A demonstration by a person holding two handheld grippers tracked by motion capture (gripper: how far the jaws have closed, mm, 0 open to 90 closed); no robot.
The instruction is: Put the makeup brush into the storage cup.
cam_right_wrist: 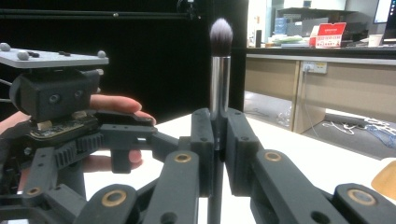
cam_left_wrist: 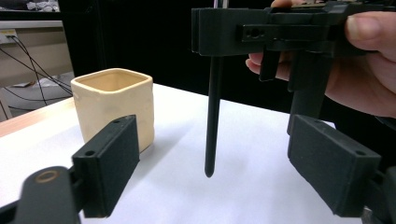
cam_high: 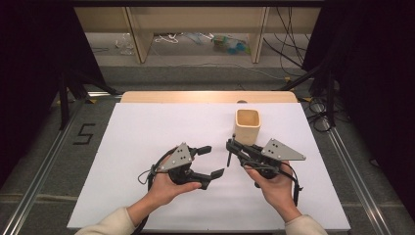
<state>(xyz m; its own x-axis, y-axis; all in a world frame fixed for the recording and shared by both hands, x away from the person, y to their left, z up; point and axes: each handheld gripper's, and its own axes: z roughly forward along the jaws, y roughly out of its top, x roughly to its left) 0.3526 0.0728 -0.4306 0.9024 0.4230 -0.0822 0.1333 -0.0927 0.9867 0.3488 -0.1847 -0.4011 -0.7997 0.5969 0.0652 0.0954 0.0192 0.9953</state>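
Clamped upright in the right gripper (cam_high: 235, 147), bristles up: a makeup brush (cam_right_wrist: 219, 70), handle tip hanging clear of the table, just in front of the cup (cam_high: 247, 126). Left gripper (cam_high: 211, 160) spread wide, facing the handle.

A white sheet (cam_high: 147, 147) covers most of the table (cam_high: 205, 97), whose bare wooden edge shows along the far side. On the grey floor at the left of the frame sits a black figure 5 (cam_high: 84, 133). Along the top, wooden furniture legs (cam_high: 138, 34) stand among loose cables (cam_high: 288, 54) and a small heap of clutter (cam_high: 229, 44).
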